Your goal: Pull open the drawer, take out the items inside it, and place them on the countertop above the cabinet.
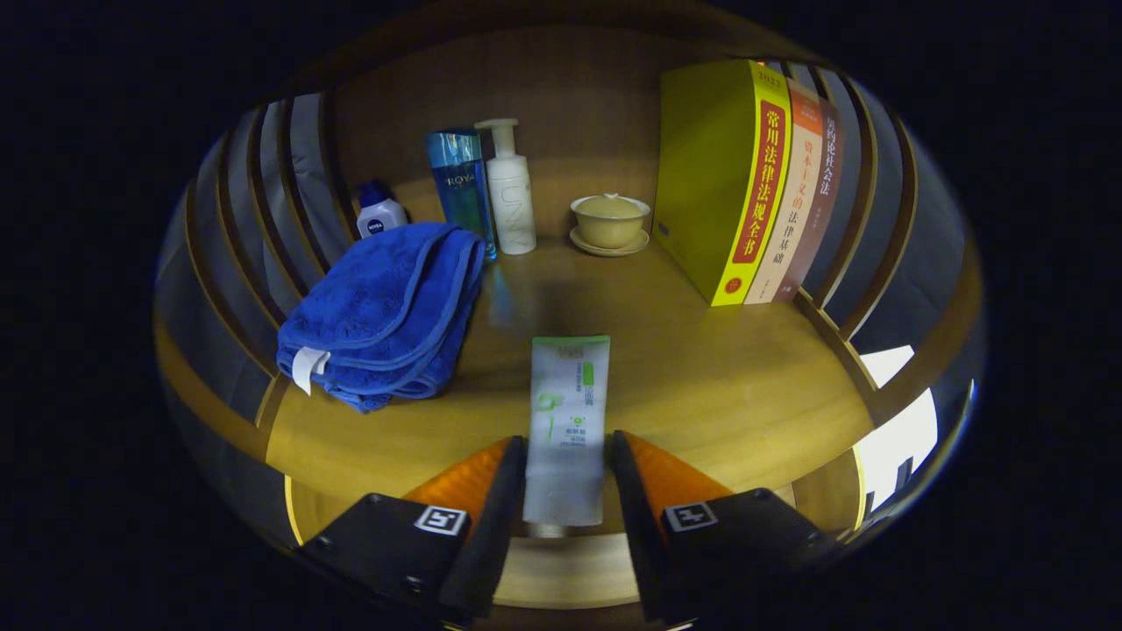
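Between the jaws lies a tube [566, 421], flat on the tabletop [719, 377], its crimped green end pointing away and its cap end hanging just over the near edge. Jaws of the gripper [565, 478] sit close on both sides of the tube's lower half; the left one looks to touch the tube's edge, the right one shows a thin gap, so cannot tell if they are clamped on it or just flanking it.

Just left of the tube, beyond the left finger [491, 491], is a folded blue towel [386, 315] with a white tag at its near corner, resting on the tabletop, apart from the tube.

Behind the towel stands a small white bottle with a blue cap [379, 210]. Next to it, a tall blue bottle [463, 188], and right beside that a white pump bottle [510, 188], both upright, near the back wall.

Right of the bottles sits a lidded cup [610, 217] on a saucer [611, 245], upright.

Farther right, three books [771, 184] stand upright side by side, touching each other; the yellow one is the thickest and nearest the cup.

Curved wooden slats [263, 219] close off both sides of the tabletop.
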The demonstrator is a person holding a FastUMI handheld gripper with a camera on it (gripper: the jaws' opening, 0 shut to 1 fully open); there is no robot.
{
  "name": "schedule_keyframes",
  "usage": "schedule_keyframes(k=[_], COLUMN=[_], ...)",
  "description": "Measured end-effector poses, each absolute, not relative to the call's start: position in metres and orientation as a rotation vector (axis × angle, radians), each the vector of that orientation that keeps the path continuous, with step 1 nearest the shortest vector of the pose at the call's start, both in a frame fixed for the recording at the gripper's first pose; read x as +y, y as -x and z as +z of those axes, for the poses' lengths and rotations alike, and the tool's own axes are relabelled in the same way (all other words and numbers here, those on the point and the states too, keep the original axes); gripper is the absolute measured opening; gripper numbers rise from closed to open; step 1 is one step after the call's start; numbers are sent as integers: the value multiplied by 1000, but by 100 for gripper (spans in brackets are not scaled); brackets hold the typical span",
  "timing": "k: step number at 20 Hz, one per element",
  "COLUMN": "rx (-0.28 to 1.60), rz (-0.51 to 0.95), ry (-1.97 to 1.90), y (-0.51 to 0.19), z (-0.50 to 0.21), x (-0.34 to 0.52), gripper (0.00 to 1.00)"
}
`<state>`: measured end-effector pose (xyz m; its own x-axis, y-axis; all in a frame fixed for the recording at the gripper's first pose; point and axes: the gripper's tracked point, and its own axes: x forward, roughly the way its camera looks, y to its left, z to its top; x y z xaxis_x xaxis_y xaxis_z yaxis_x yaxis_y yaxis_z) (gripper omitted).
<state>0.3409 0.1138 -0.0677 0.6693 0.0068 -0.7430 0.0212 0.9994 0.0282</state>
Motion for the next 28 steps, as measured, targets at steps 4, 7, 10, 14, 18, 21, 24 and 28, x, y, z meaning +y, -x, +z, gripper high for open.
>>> schedule_keyframes(k=[4, 7, 10, 14, 18, 21, 24, 28], rx=[841, 800, 711, 592, 449, 366, 294, 163], rz=[-26, -25, 24, 105, 135, 158, 178, 198], ry=[-43, -49, -57, -79, -67, -54, -62, -71], y=[-338, -333, -324, -299, -268, -237, -207, -178], z=[-66, -53, -24, 23, 61, 79, 85, 93], x=[111, 111, 121, 136, 134, 137, 139, 142], gripper=[86, 99, 99, 99, 99, 99, 98, 98])
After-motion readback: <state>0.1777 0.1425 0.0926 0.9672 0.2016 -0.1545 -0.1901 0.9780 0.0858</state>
